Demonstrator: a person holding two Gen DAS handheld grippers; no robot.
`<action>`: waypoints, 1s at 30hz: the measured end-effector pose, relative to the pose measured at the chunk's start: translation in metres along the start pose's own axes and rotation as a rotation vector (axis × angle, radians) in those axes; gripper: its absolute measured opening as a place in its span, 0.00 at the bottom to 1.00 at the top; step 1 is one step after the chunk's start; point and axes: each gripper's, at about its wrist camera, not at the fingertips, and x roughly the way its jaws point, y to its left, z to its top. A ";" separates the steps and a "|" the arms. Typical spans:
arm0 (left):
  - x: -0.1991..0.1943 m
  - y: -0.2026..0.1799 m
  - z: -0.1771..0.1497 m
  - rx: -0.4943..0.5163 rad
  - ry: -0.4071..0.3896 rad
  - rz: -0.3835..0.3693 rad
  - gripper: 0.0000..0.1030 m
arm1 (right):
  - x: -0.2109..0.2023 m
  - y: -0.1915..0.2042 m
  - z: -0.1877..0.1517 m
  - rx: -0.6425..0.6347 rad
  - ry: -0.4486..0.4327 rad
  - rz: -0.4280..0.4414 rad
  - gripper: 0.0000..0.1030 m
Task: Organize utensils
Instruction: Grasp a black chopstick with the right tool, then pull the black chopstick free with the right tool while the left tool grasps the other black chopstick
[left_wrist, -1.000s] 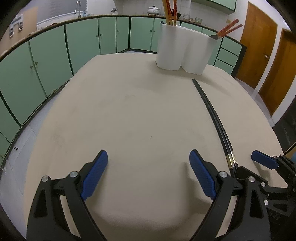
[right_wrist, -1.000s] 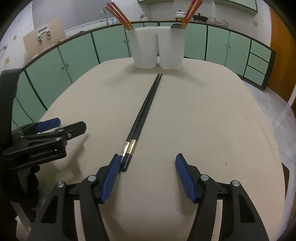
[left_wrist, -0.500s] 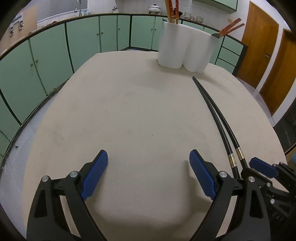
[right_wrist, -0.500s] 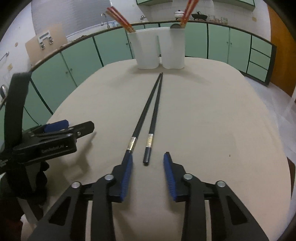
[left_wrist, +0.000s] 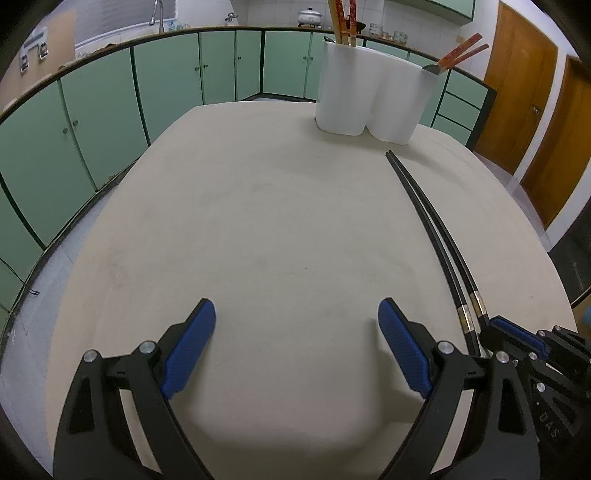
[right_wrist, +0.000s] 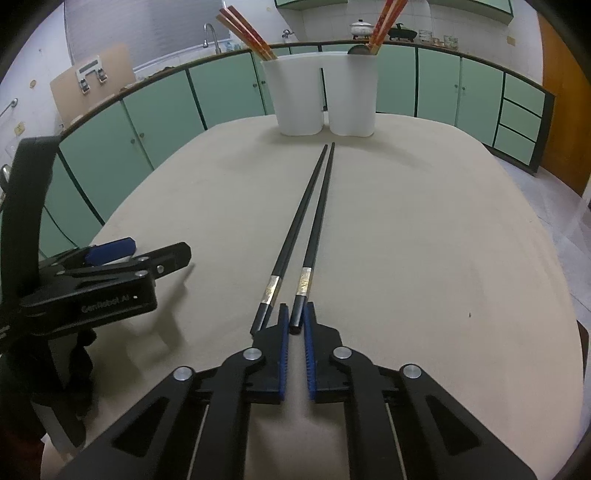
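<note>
While the left gripper hovers low over bare tabletop with its fingers spread wide and nothing between them, the right gripper has its blue fingers drawn nearly together around the butt end of 1 black chopstick. Whether the pads actually press it is hard to tell from this angle, but it looks pinched. The 2nd black chopstick lies just outside the left finger, beside the first, both running away along the cloth with their tips almost meeting near the white holder. That holder has 2 compartments, each already carrying red chopsticks. The step in hand appears to be picking up the black pair. Next, the grip likely needs to take in the stray stick too, or make 2 trips, then lift and tilt tips-down into a compartment.
</note>
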 end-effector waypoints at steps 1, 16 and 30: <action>0.000 -0.001 0.000 0.000 0.001 -0.002 0.85 | 0.000 -0.001 0.000 0.001 -0.001 0.000 0.08; -0.004 -0.056 -0.015 0.052 0.020 -0.089 0.84 | -0.017 -0.071 -0.004 0.112 -0.027 -0.066 0.06; -0.004 -0.084 -0.022 0.096 0.022 -0.044 0.69 | -0.017 -0.082 -0.005 0.135 -0.032 -0.037 0.06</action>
